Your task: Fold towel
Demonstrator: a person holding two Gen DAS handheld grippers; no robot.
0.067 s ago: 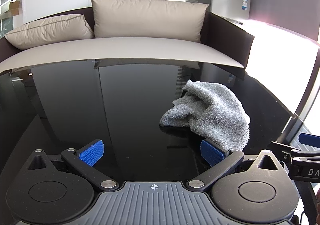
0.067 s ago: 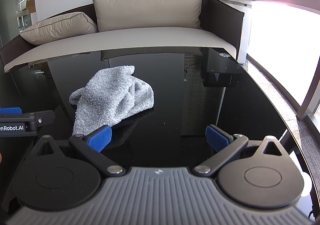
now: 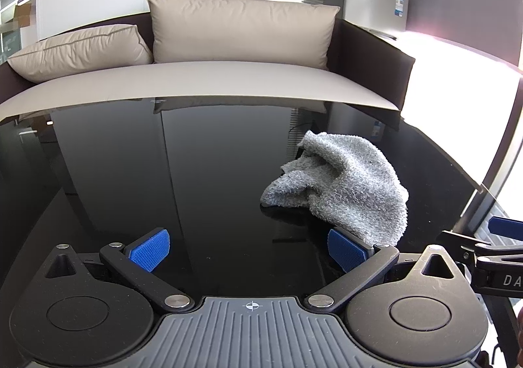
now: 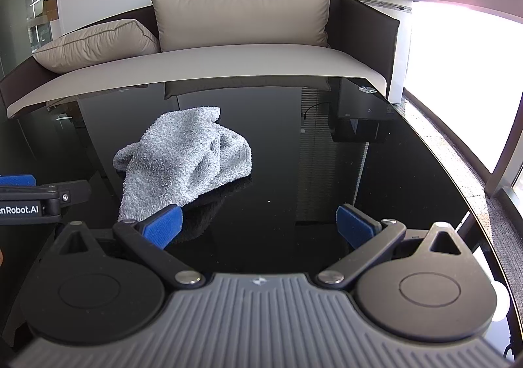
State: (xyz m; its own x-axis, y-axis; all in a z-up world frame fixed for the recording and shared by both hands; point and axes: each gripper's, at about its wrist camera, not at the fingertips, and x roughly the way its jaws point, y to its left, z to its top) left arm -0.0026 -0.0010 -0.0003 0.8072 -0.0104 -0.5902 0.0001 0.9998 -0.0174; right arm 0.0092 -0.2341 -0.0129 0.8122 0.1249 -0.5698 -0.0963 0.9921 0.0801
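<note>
On the black table [image 3: 212, 172], crumpled towel [image 3: 353, 185] between left tongs [image 3: 248, 250] and right tongs [image 4: 258, 225], both spread wide, bare glass beyond.

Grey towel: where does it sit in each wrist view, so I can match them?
Left wrist: grey towel crumpled right of centre, above the right blue pad.
Right wrist: towel left of centre, above the left blue pad.
Shared landmark: beige back cushion behind the black table.
</note>
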